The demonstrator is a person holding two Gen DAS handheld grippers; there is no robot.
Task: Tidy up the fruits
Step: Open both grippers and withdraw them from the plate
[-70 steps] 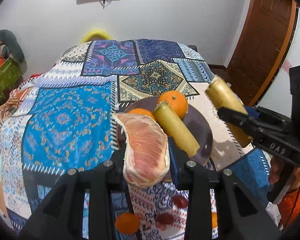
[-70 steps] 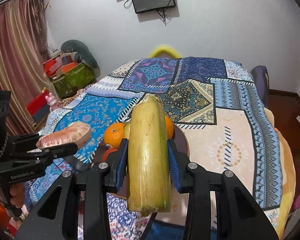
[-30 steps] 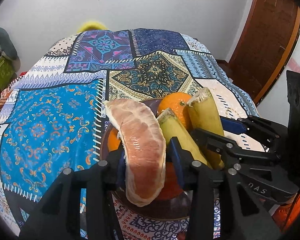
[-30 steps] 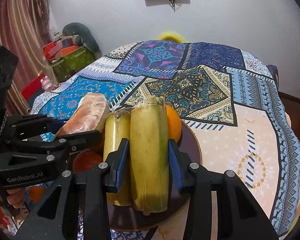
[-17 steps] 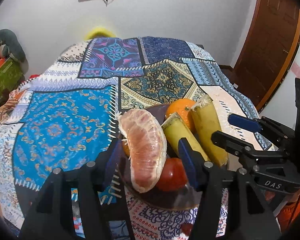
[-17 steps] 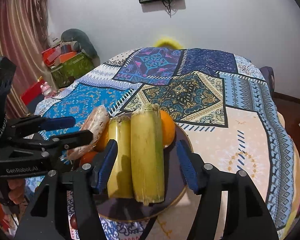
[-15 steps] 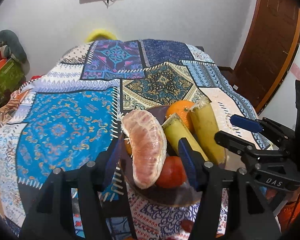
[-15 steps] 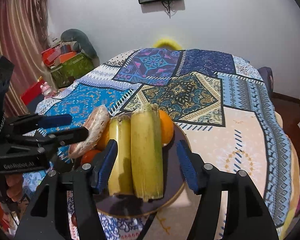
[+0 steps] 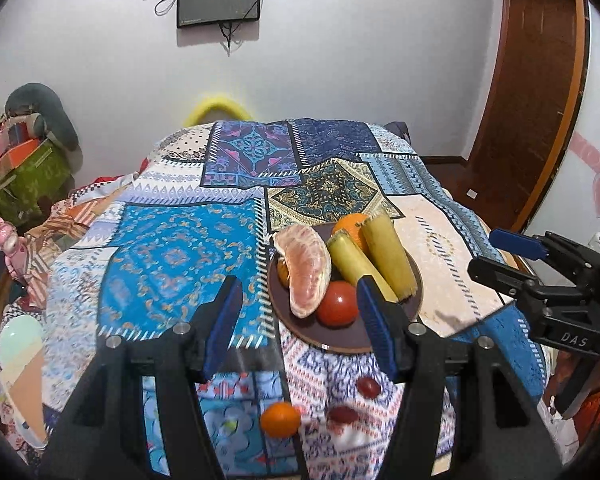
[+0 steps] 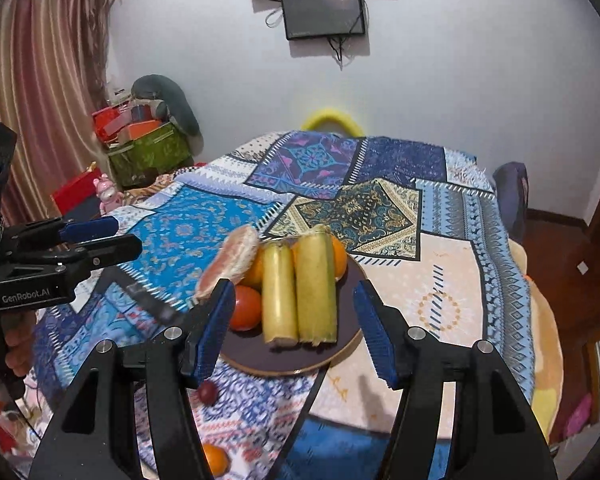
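Observation:
A dark round plate (image 9: 340,340) (image 10: 340,352) on the patchwork cloth holds a peeled pomelo wedge (image 9: 306,270) (image 10: 230,266), two yellow-green cane pieces (image 9: 388,254) (image 10: 314,288), an orange (image 9: 348,226) and a red tomato (image 9: 338,304) (image 10: 245,308). My left gripper (image 9: 300,320) is open and empty, just in front of the plate. My right gripper (image 10: 294,324) is open and empty, also in front of the plate. Each gripper shows at the edge of the other's view (image 9: 508,256) (image 10: 100,240).
Near the front edge of the cloth lie a small orange (image 9: 280,419) (image 10: 214,460) and two dark red fruits (image 9: 369,387) (image 9: 343,415). A yellow chair back (image 9: 216,106) stands behind the table. Boxes and bags (image 10: 144,140) are piled at the left. A wooden door (image 9: 540,80) is at the right.
Both grippers let go of their fruit, opened wide and drew back from the plate. The pomelo wedge and the second cane piece now rest on the plate.

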